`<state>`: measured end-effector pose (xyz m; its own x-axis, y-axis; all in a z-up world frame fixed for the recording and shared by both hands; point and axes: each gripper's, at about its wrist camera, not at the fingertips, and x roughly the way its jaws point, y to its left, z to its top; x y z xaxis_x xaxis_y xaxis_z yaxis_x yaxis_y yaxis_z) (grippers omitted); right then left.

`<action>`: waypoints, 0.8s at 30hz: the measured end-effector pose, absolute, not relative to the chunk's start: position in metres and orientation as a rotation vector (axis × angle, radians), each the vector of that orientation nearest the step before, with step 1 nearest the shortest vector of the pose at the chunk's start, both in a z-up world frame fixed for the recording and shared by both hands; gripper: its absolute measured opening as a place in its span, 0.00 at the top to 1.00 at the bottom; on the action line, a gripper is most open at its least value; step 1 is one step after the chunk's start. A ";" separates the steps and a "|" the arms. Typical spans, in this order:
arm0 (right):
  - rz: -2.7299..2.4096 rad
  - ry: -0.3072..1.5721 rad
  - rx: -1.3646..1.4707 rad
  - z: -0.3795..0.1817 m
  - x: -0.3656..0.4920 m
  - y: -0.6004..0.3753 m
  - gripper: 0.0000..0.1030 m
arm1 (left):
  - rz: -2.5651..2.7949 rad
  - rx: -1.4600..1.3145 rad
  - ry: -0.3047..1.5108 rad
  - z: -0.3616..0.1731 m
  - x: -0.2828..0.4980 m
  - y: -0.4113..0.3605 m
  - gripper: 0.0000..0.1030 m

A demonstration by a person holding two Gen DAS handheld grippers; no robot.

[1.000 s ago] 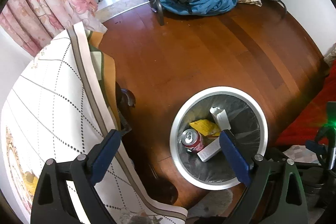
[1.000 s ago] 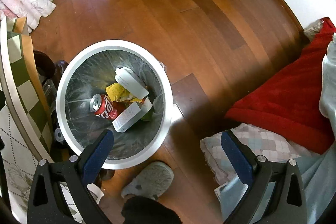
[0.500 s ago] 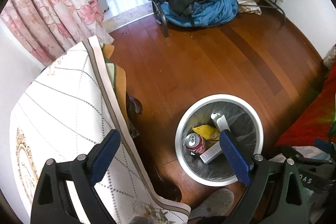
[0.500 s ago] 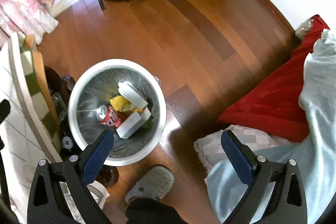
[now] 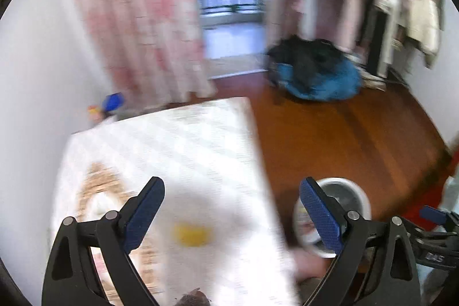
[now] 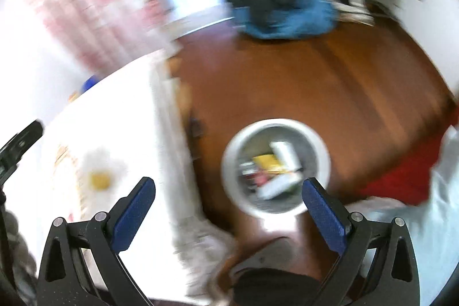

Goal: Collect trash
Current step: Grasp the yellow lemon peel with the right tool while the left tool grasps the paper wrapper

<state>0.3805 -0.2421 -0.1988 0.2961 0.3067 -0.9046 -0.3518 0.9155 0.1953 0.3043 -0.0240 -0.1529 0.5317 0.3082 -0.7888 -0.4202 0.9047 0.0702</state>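
Both views heavily motion-blurred. Left gripper (image 5: 231,212) spread wide, empty, matte black arms with textured blue pads; it sits over a white quilted tablecloth (image 5: 183,151) with a faint diamond pattern. Yellow blob (image 5: 191,234) on the cloth at lower centre, possibly a printed flower, too smeared to confirm. Right gripper (image 6: 228,212) also spread wide, holding nothing. Round white-rimmed trash bin (image 6: 276,167) with grey liner sits on glossy red-brown wood floor (image 6: 330,82), centre-right of the right wrist frame, between the pads. Inside: yellow wrapper (image 6: 268,161), white box (image 6: 284,152), something red (image 6: 259,177). No label readable. Blue fabric heap (image 6: 289,16) at upper centre. Pink floral curtain (image 5: 137,19) at upper left.
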 end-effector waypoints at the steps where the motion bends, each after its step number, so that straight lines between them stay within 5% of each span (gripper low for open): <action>1: 0.483 1.196 -0.069 -0.200 0.373 -0.223 0.00 | 0.468 -0.135 0.914 -0.154 0.290 -0.010 0.06; 9: 0.782 1.233 -0.417 -0.256 0.317 -0.036 0.02 | 0.775 -0.235 1.070 -0.234 0.157 0.107 0.06; 14: 0.810 1.238 -0.586 -0.299 0.310 0.024 0.17 | 0.845 -0.300 1.155 -0.288 0.117 0.143 0.06; 18: 0.836 1.242 -0.651 -0.318 0.313 0.057 0.51 | 0.835 -0.343 1.177 -0.309 0.115 0.153 0.06; 24: 0.837 1.369 -0.470 -0.323 0.321 0.044 0.68 | 0.790 -0.358 1.165 -0.309 0.119 0.158 0.06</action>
